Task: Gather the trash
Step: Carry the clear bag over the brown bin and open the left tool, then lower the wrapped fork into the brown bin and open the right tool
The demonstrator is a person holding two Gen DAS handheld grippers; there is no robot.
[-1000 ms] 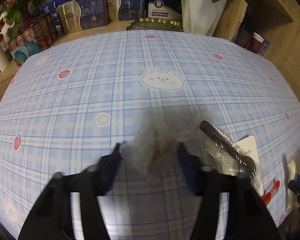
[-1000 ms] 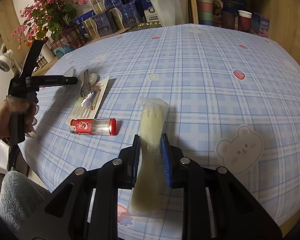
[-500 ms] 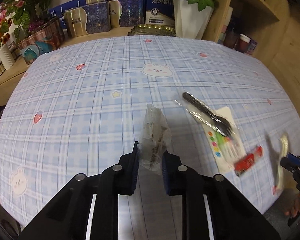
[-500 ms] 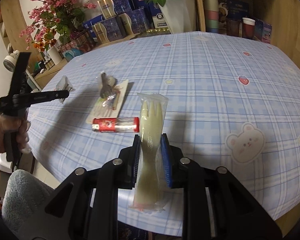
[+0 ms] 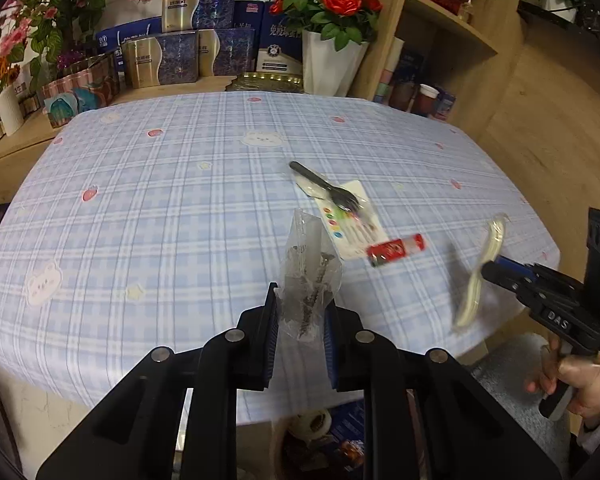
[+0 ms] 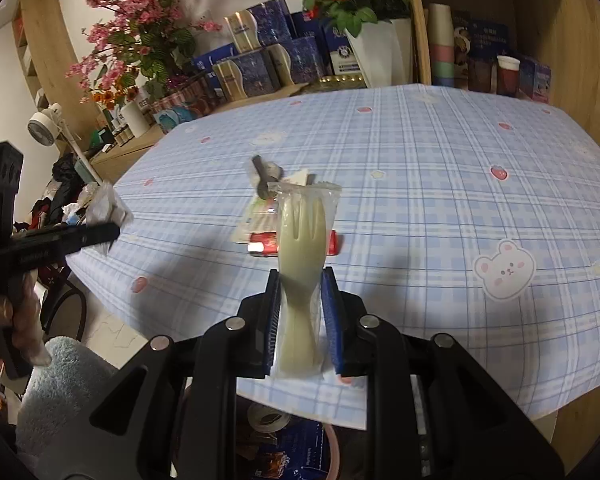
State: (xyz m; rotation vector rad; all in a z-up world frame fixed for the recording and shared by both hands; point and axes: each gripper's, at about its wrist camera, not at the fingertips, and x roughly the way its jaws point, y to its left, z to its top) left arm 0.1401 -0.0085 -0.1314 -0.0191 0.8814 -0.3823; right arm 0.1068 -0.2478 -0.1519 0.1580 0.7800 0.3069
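The left gripper (image 5: 299, 312) is closed on a clear bag (image 5: 309, 276) with dark screws showing inside; the bag stands up from between the jaws, held off the table (image 5: 180, 208). The right gripper (image 6: 300, 312) is closed on a wrapped fork (image 6: 301, 256), cream plastic in a clear sleeve, clamped across the handle with the tines up. Both items are clear of the tabletop, near its front edge. A bin (image 6: 284, 452) shows below that edge, between the gripper arms, and is probably the drop point. Remaining on the table: a dark fork (image 5: 326, 188) in film lying across a card (image 5: 350, 220), and a red tube (image 5: 396, 248) just beside the card. Handling, as judged: the bag is light and limp, its film slippery, and the screws weight its lower part, so grip on or near the screws. The wrapped fork is light and stiff; grip the handle through the sleeve, since film alone may slide out. The tube is round and may roll; grip across its middle.
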